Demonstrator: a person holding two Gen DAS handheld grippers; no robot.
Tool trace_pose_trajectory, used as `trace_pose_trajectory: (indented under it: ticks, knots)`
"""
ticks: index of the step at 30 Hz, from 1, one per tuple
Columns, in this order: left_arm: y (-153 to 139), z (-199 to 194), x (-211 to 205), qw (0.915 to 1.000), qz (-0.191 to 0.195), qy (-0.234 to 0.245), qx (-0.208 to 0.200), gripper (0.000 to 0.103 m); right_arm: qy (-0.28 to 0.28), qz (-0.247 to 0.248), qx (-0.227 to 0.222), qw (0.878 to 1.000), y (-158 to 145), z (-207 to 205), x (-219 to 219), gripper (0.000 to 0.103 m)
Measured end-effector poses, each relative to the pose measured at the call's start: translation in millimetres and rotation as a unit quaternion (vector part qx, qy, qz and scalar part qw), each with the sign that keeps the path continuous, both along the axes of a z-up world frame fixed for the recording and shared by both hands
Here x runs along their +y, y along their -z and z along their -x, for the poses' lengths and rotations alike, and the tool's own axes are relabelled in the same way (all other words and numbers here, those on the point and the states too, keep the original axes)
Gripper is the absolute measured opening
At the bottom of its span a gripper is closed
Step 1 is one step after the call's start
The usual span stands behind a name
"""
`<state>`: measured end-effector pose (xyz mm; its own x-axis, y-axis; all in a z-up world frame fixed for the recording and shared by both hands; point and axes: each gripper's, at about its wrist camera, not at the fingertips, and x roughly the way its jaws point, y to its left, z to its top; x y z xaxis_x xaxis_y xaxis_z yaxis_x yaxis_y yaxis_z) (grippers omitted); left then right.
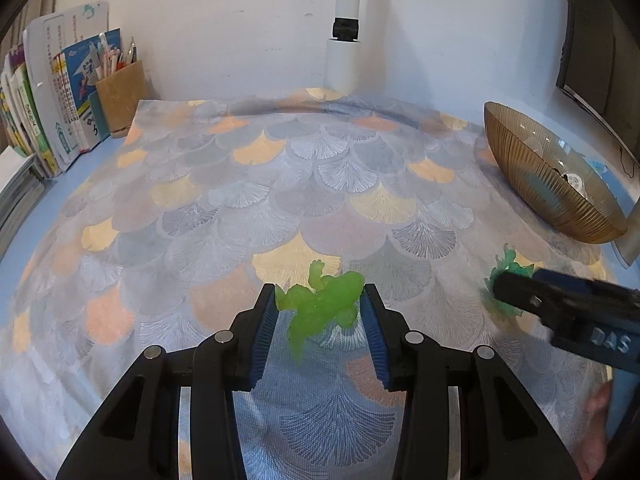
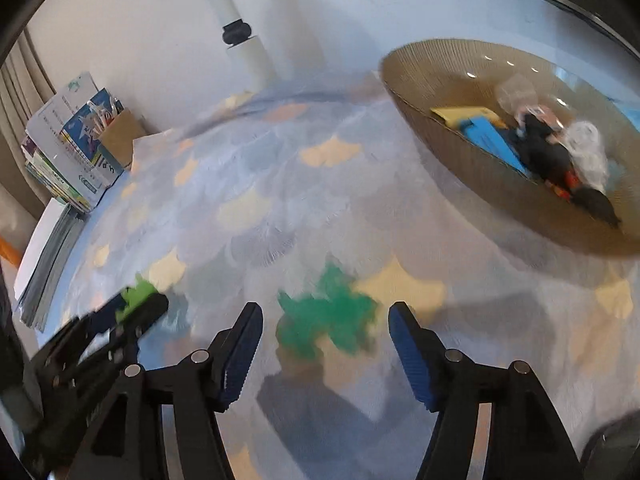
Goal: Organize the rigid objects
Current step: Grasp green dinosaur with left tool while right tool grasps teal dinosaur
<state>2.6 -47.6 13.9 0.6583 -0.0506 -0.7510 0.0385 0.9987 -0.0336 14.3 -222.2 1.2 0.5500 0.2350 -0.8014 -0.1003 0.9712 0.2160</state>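
Left gripper (image 1: 320,304) fingers grasping lime frog toy (image 1: 322,300), right gripper (image 2: 326,320) fingers released around teal toy (image 2: 328,312)

two green toy figures (image 1: 324,304) (image 2: 328,316), one ribbed brown bowl (image 1: 532,176), one pen holder (image 1: 120,96), one row of books (image 1: 52,112)

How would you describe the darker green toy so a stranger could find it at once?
Start at the ribbed amber glass bowl on the fan-patterned cloth. In front of it lies the darker teal-green plastic figure, between the right gripper's open jaws. Its neighbour, the lime-green figure, is paler.
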Motion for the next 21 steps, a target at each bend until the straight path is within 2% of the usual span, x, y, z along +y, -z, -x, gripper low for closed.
trace_pose_trajectory:
  ticks: [2, 3, 5, 8, 12, 16, 18, 19, 20, 21]
  knots:
    - [1, -1, 0, 1.0, -0.001, 0.0, 0.002, 0.039, -0.007, 0.012, -0.004, 1.0, 3, -5, 12, 0.06]
    - [1, 0, 0, 1.0, -0.001, 0.0, 0.002, 0.039, -0.011, 0.037, -0.014, 0.999, 3, -5, 20, 0.05]
    - [0, 0, -1, 1.0, -0.001, 0.0, 0.001, 0.039, -0.026, 0.064, -0.024, 0.997, 1, 2, 28, 0.049]
    - [0, 1, 0, 1.0, 0.0, 0.0, 0.0, 0.039, -0.053, 0.031, -0.028, 0.998, -4, 16, 27, 0.049]
    - [1, 1, 0, 1.0, 0.001, -0.002, -0.001, 0.039, -0.097, 0.028, -0.042, 0.994, -10, 44, 29, 0.049]
    - [0, 1, 0, 1.0, 0.001, -0.002, -0.001, 0.039, -0.124, 0.053, -0.025, 0.991, 7, 56, 33, 0.05]
    - [0, 1, 0, 1.0, 0.001, -0.003, -0.001, 0.039, -0.123, 0.061, -0.033, 0.99, 8, 59, 34, 0.05]
    - [0, 1, 0, 1.0, 0.002, -0.004, 0.0, 0.039, -0.121, 0.063, -0.031, 0.99, 8, 59, 34, 0.053]
    - [0, 1, 1, 1.0, 0.003, -0.004, 0.0, 0.039, -0.12, 0.062, -0.027, 0.99, 8, 61, 33, 0.062]
    - [0, 1, 1, 1.0, 0.004, -0.004, 0.0, 0.039, -0.117, 0.06, -0.023, 0.991, 8, 64, 31, 0.064]
